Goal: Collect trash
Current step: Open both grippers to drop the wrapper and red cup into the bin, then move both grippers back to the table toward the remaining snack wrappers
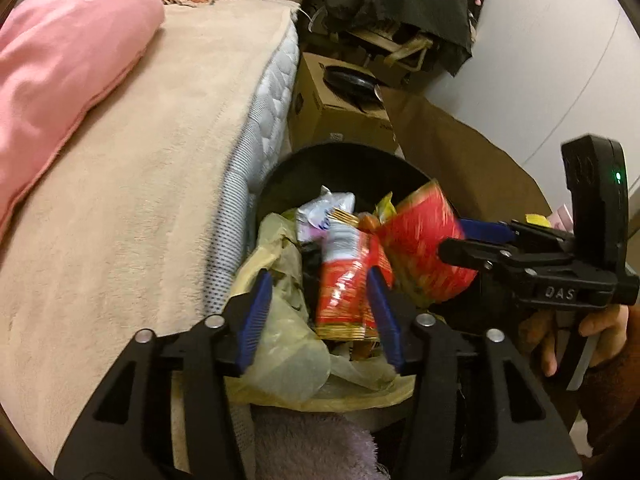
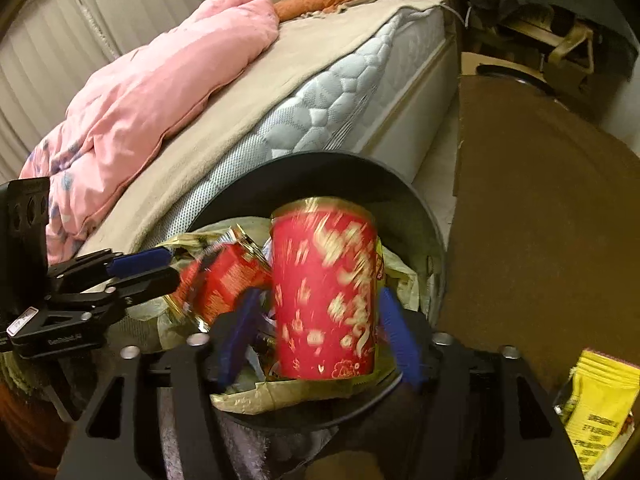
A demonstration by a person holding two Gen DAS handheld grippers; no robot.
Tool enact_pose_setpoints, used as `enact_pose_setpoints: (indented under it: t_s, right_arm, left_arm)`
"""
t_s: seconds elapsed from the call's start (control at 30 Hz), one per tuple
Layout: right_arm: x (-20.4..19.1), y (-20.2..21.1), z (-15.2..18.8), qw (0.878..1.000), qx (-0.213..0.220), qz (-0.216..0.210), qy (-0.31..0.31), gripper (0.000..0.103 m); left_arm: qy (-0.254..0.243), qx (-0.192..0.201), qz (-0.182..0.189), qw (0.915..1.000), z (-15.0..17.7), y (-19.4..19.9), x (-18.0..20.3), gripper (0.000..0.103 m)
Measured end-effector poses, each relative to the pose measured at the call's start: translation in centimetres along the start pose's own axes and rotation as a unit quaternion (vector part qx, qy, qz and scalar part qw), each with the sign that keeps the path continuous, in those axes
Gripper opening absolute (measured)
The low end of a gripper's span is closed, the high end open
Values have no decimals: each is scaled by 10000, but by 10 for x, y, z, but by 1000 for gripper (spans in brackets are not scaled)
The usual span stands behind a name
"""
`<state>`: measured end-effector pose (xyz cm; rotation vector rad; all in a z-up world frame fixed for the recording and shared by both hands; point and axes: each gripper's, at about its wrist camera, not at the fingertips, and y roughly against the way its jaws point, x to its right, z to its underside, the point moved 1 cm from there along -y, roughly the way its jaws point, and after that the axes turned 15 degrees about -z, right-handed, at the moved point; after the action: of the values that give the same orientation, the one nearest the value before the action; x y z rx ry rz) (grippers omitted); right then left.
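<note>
Your left gripper (image 1: 320, 316) stands open over the black bin (image 1: 344, 160), and a red packet (image 1: 344, 292) sits blurred between its blue fingers (image 1: 256, 312), free of the pads. Your right gripper (image 2: 320, 336) is open too, with a red cup (image 2: 326, 292) between its fingers, not pinched. The bin stands just beside the bed (image 1: 132, 200), full of wrappers and a yellowish bag (image 1: 288, 344).
</note>
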<state>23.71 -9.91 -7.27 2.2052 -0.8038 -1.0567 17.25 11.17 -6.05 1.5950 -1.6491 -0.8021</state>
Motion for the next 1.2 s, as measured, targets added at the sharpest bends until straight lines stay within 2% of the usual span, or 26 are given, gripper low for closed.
enact_pose_setpoints:
  t_s: [0.33,0.6,0.9,1.0,1.2]
  right_arm:
    - [-15,47,0,9983,493,236,179,63]
    - [-11,113,18,9929,1001,603,244,63]
    - [25,193,62,9800,1402,1388,262,63]
    - [37,213,76,9780,1499,1439,162,63]
    - [56,236,104,9755,1303,1766,127,63]
  left_arm:
    - [283,368,-297,9985,-4,33,2,48]
    - [18,687,-332,9971,-14,56,42,48]
    - [-572,791,94,9952,-10,67,119,48]
    - [-766,739,309,9938,-6,63,146,48]
    - [-1118,501,597,9907,8,51,194,48]
